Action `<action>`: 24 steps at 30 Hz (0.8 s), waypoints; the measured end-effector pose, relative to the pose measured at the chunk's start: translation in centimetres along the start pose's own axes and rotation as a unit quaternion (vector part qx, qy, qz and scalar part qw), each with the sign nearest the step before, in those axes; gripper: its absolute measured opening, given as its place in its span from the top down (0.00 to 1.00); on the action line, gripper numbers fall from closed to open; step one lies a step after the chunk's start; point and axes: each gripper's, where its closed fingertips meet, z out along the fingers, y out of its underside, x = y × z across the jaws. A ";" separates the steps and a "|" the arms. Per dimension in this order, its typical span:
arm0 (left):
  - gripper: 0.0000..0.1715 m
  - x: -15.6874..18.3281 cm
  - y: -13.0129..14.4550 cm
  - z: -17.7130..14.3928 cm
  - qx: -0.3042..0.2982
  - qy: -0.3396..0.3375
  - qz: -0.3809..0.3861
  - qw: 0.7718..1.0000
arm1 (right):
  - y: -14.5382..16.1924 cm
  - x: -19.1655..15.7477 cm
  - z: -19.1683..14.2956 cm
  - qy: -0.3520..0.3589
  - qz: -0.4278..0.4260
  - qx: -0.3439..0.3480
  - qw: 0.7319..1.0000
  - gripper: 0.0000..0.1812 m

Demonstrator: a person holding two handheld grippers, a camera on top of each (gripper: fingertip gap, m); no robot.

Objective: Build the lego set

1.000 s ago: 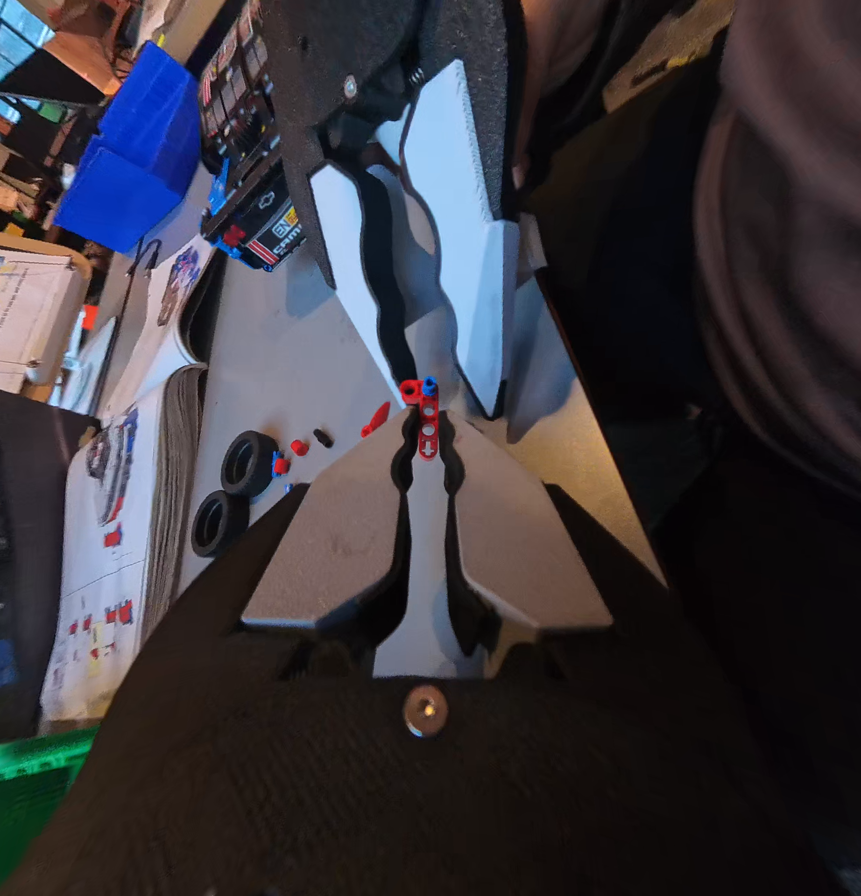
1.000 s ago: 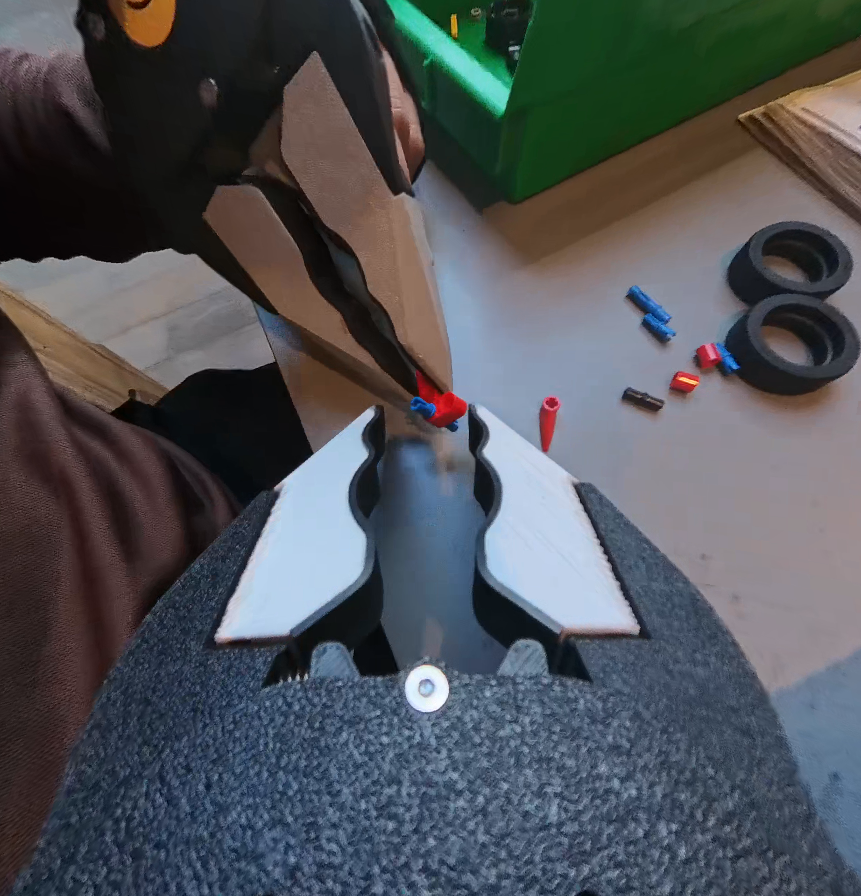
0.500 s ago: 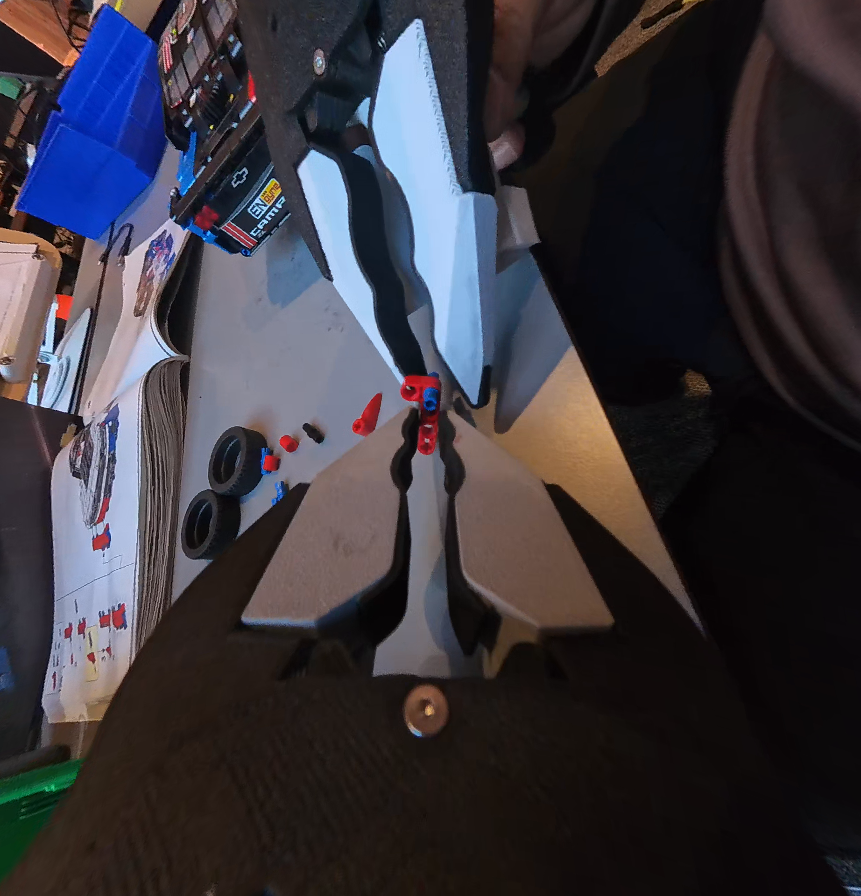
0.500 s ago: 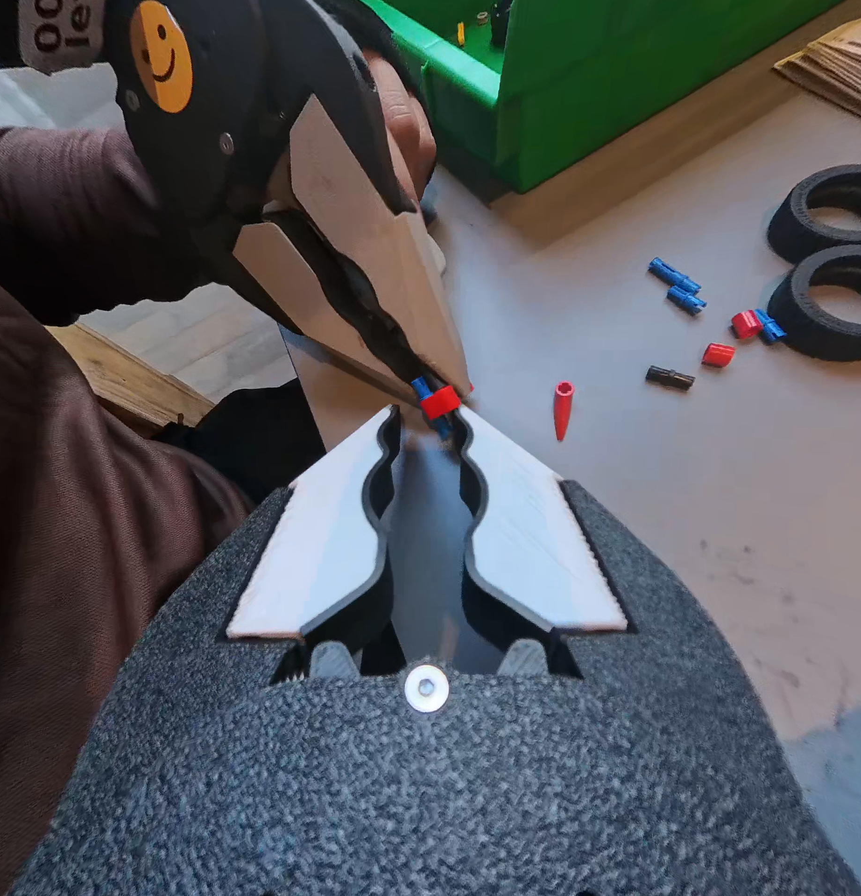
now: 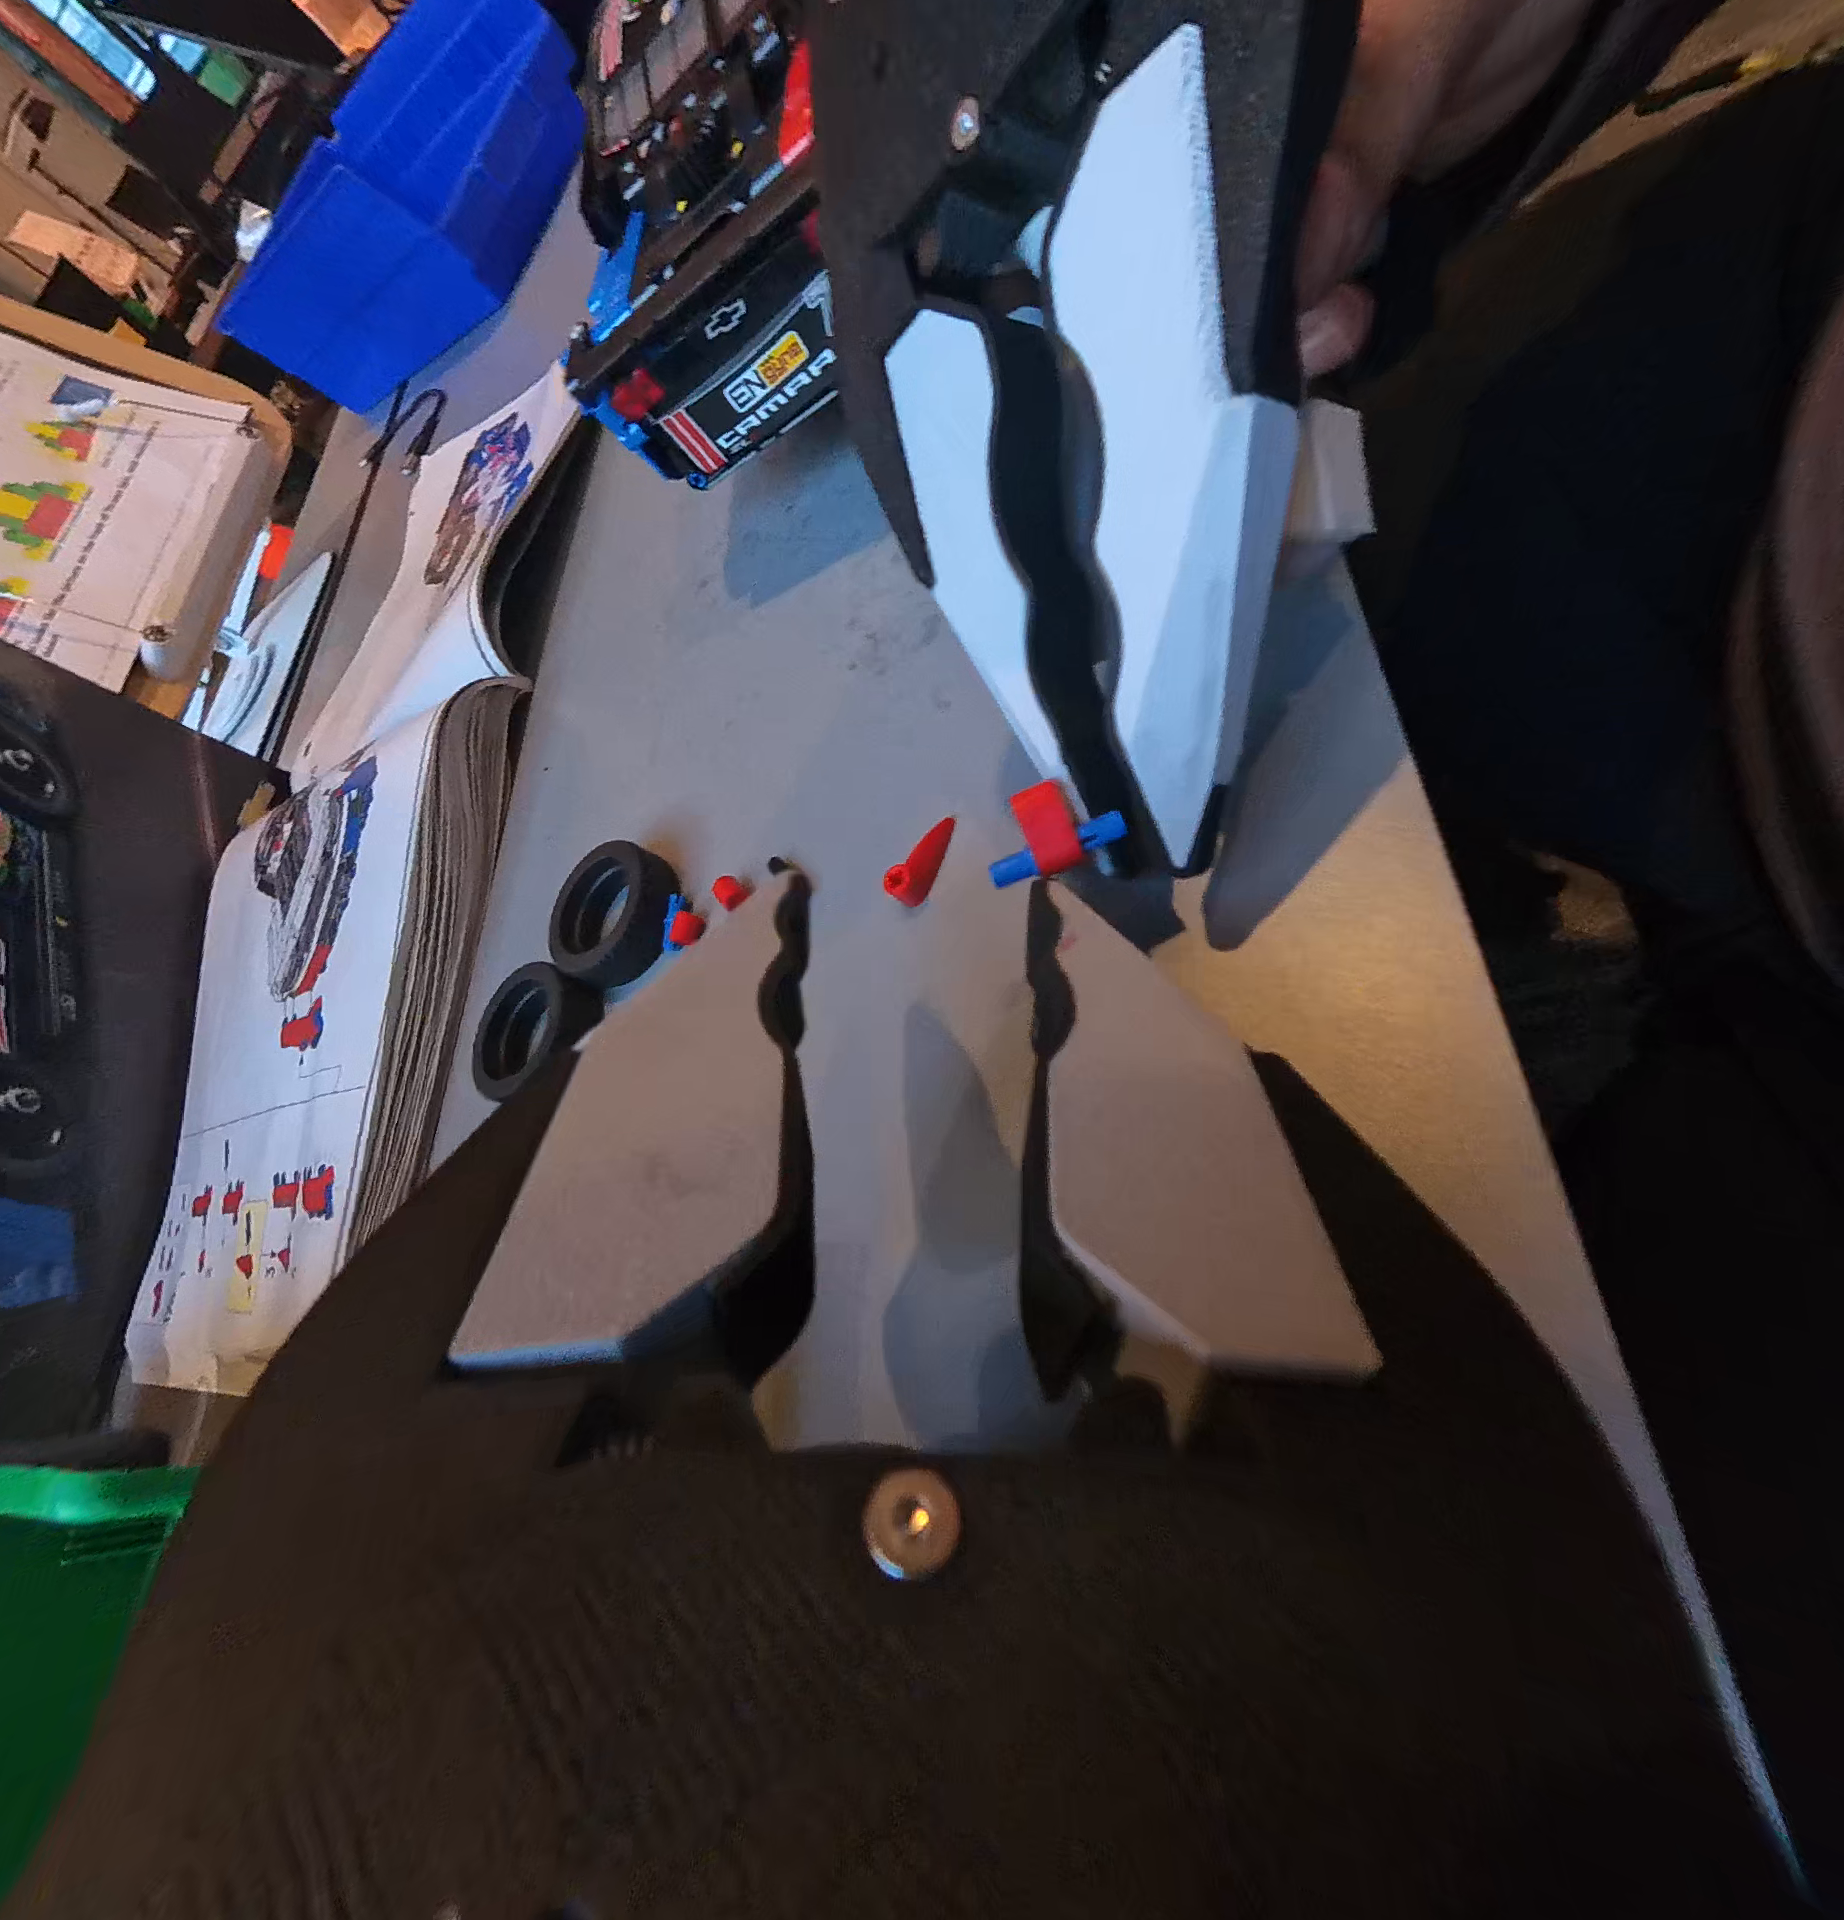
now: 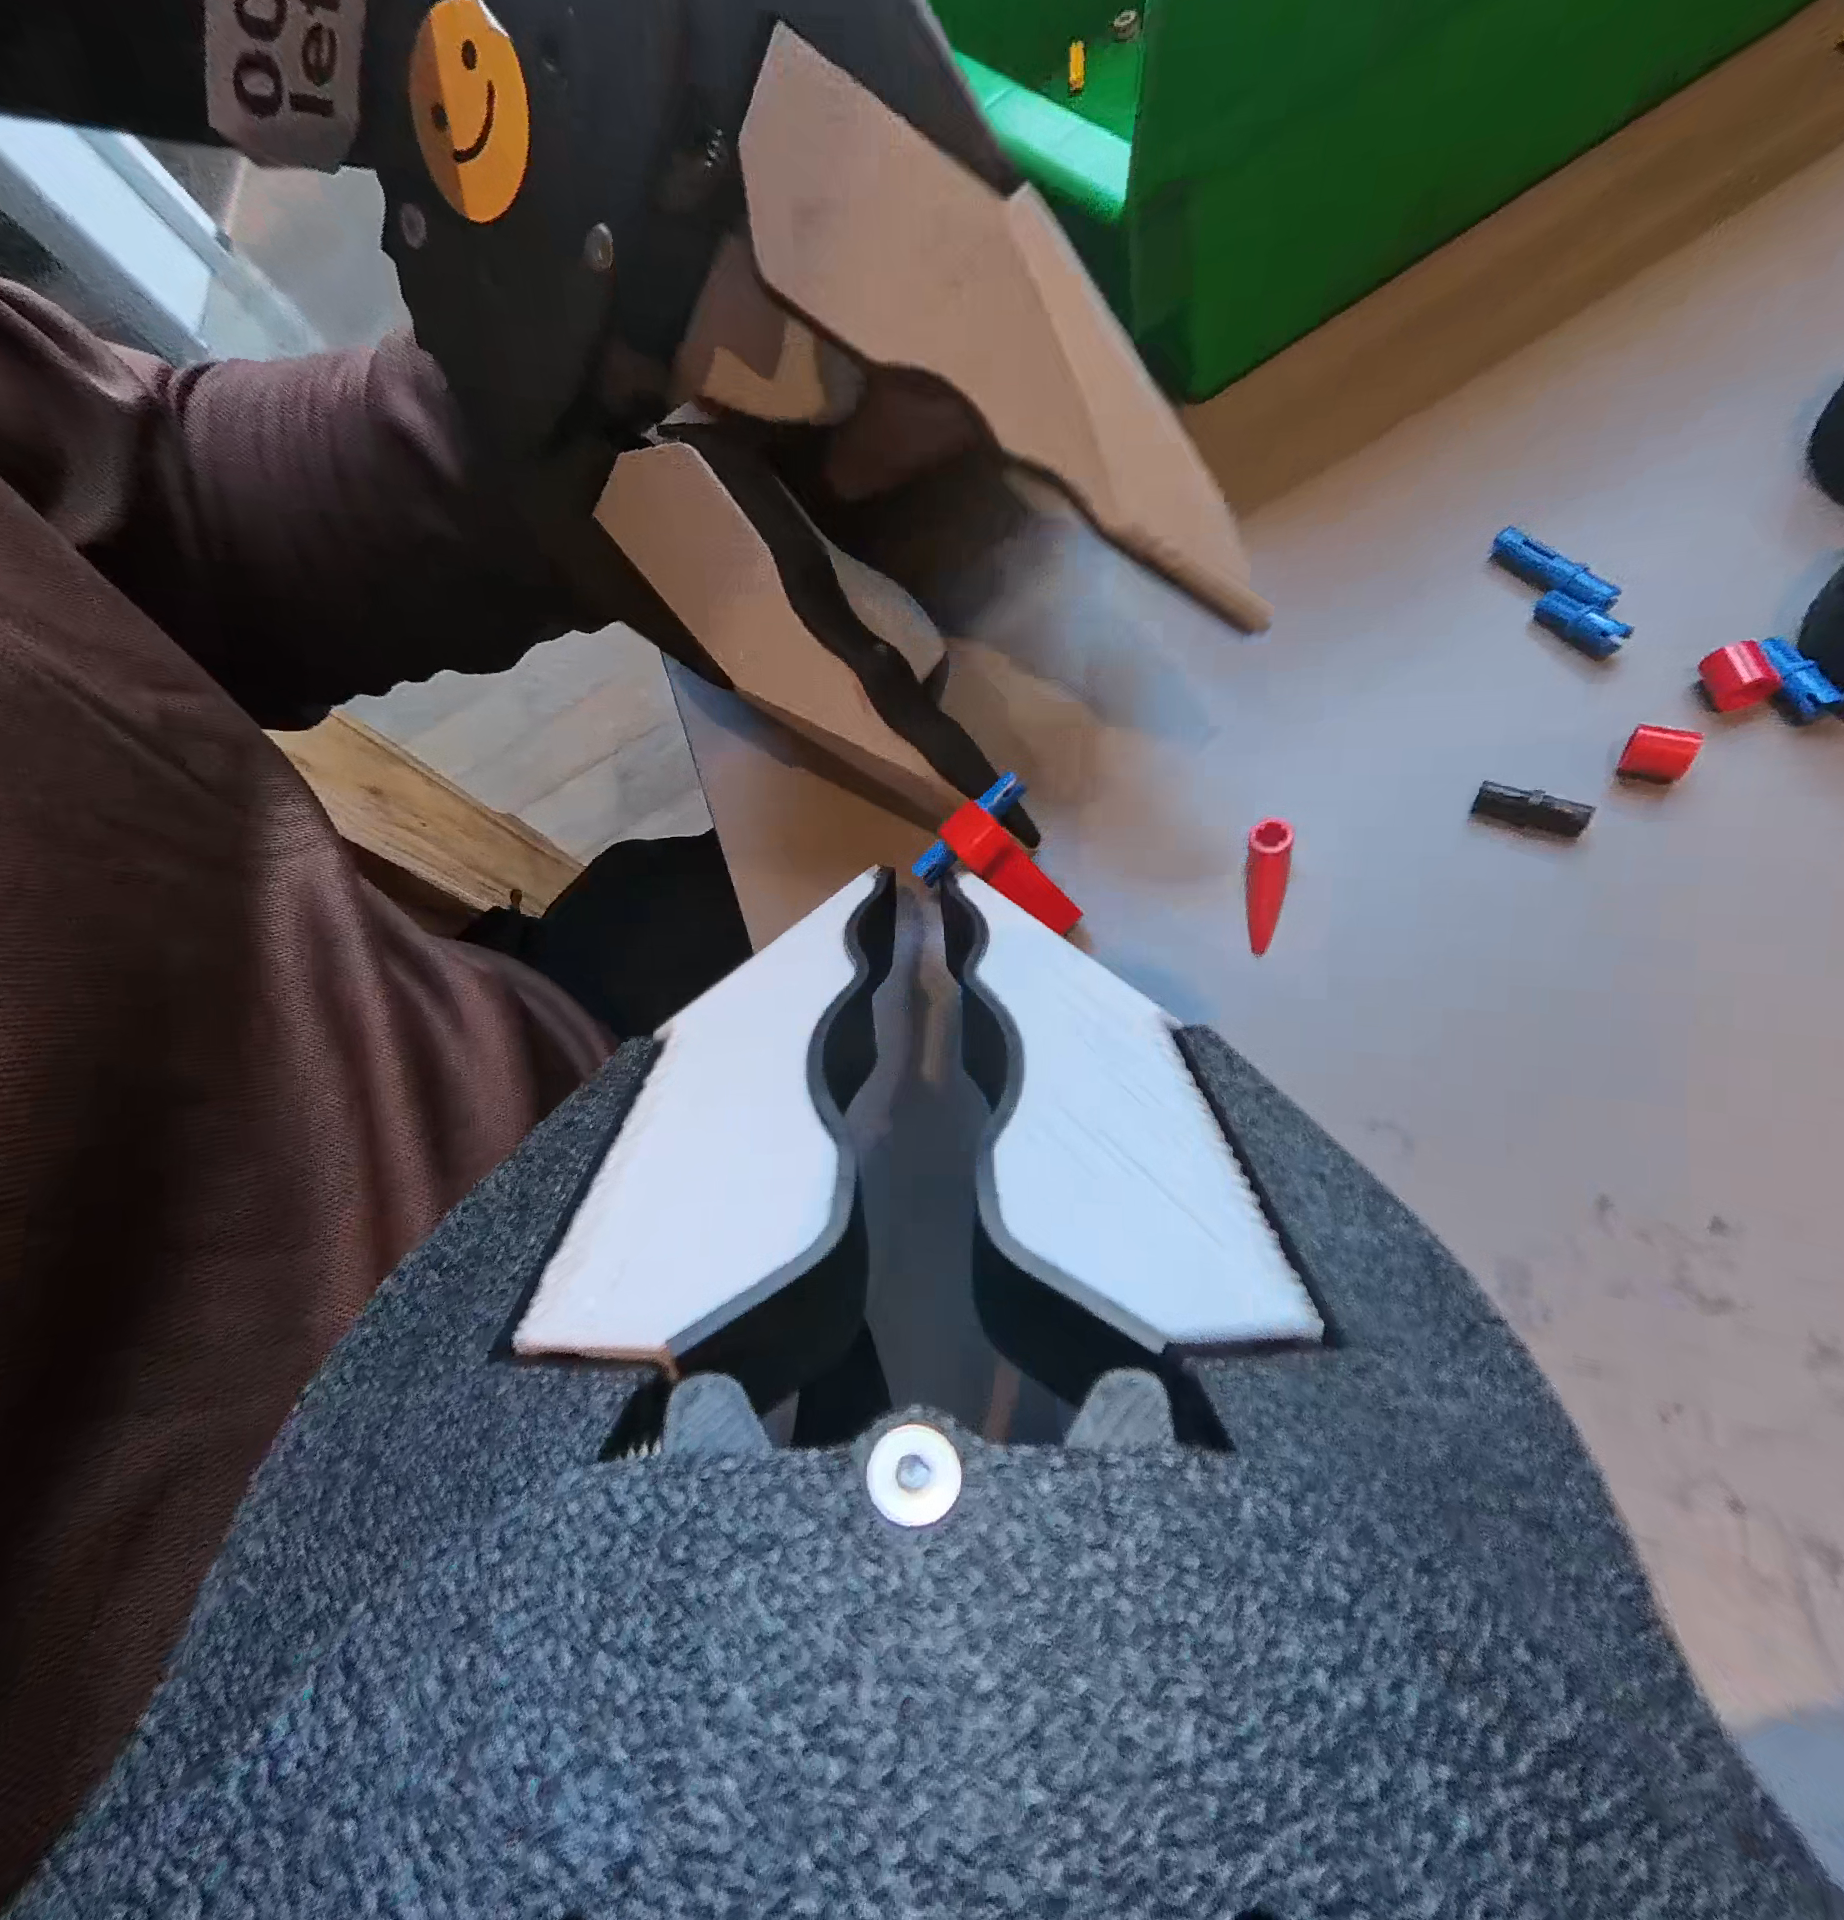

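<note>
A small red beam with a blue pin through it [image 6: 1001,860] hangs just above the grey table [image 6: 1520,1143]. My right gripper [image 6: 918,881], with white fingers, is shut on the blue pin's end. The piece also shows in the left wrist view [image 5: 1043,836], at the tip of the right gripper [image 5: 1141,860]. My left gripper [image 5: 918,891] is open and empty, its tips just short of the piece. In the right wrist view the left gripper [image 6: 1131,722] stands wide open, its lower finger [image 6: 793,665] close behind the piece.
A red cone [image 6: 1263,883], a black pin [image 6: 1531,808], blue pins [image 6: 1567,587] and small red parts [image 6: 1658,750] lie nearby. Two black tyres [image 5: 606,925], an open instruction booklet [image 5: 284,1039], a built car model [image 5: 731,343] and a green bin [image 6: 1313,156] stand around. The table edge and a person's body are close.
My left gripper has opened and let go of the red beam. My right gripper has closed on the beam's blue pin and now holds the piece alone.
</note>
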 end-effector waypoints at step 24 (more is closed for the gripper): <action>1.00 -7.2 4.4 -6.5 -0.049 -0.263 -0.135 0.954 | 0.0 -0.1 -0.1 -0.006 0.004 0.000 1.000 0.98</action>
